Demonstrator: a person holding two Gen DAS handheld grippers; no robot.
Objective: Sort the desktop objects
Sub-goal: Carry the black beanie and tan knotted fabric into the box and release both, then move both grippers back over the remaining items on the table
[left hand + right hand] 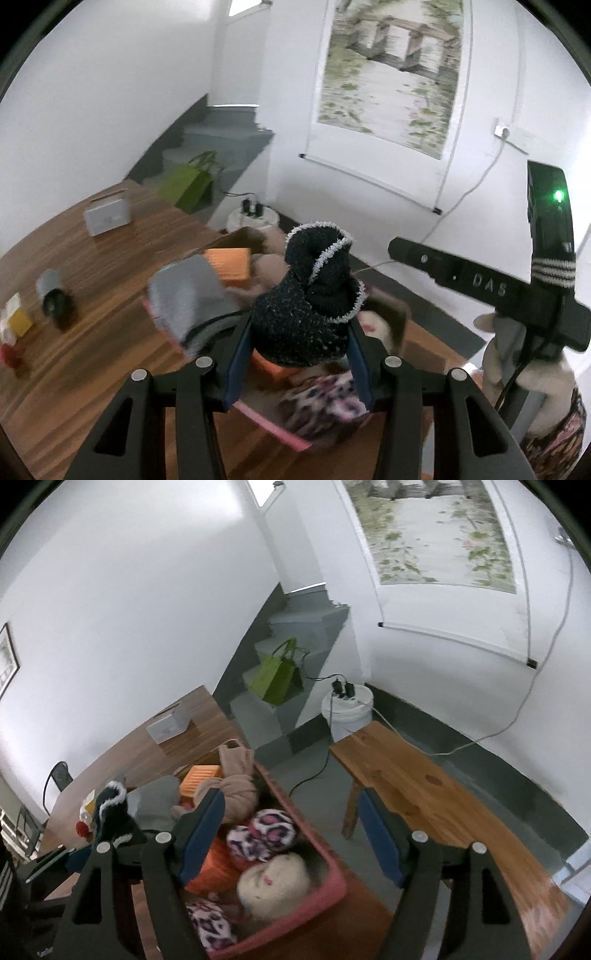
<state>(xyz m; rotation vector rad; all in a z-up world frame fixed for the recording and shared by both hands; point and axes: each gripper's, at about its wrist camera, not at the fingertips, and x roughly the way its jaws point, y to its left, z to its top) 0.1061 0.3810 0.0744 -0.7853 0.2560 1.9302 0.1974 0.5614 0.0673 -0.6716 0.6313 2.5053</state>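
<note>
White walls close the room in the left wrist view, with a scroll painting (391, 70) hung at the far right and grey stairs (214, 140) at the far middle, a green bag (190, 186) standing on them. Below lies the brown tabletop (122, 251). The left hand-held gripper (301, 332) pinches a black sock (314, 291) with a white fuzzy edge between its blue pads, holding it over a pink basket (273, 426). That basket holds a grey bundle (188, 295), an orange box (229, 266) and a spotted sock ball (325, 402). At the far left of the tabletop stands a white box (107, 216); nearer, a grey roll (50, 284) lies just beside a dark blurred item, and small yellow and red things sit at the left edge. At the right a black device with a green light (559, 195) shows; whether it is the other gripper I cannot tell.

From the right wrist view the same walls, stairs and green bag (279, 679) appear, with a white bucket (349, 709) on the floor and a wooden bench (424, 782) to the right. The right hand-held gripper (291, 834) is spread, with nothing between its pads, above the basket's (332, 886) right rim. Inside lie a tan bundle (236, 790), two spotted balls (262, 834), a cream ball (273, 886) and the orange box (201, 777). The black sock (110, 805) shows at the left, over the basket's near left part.
</note>
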